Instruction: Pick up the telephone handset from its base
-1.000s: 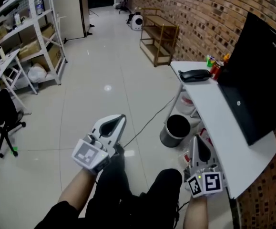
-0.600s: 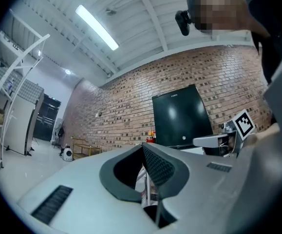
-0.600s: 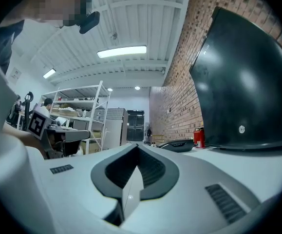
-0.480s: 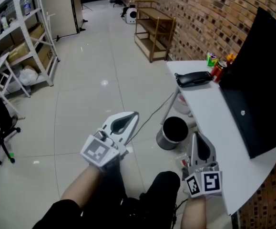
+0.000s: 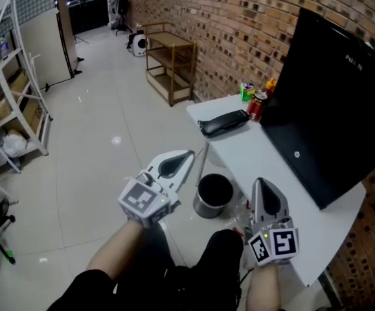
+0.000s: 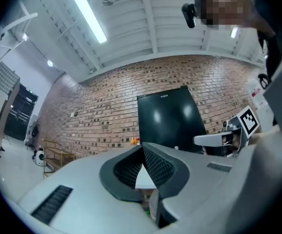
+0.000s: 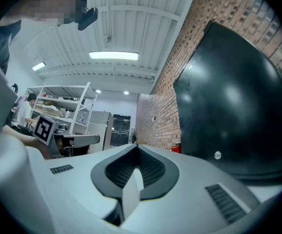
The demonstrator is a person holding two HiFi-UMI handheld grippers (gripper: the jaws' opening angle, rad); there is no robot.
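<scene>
Two shut hand-held grippers are up in the air, and the telephone lies on the tabletop, well apart from both.

The left hand-held gripper [image 5: 187, 155] has its jaws pressed together with nothing between them, and it hangs over the floor beside a black bin [image 5: 214, 195]. The right hand-held gripper [image 5: 260, 183] has its jaws together too, with nothing in them, and it sits just over the near part of the white tabletop [image 5: 272, 164]. The black telephone [image 5: 224, 123] lies at the far end of the tabletop, and its handset looks to be lying on its base. A red can [image 5: 258, 105] and a green can [image 5: 247, 91] stand just beside the telephone. A big black screen [image 5: 333, 102] leans by the brick wall [image 5: 239, 24].
</scene>
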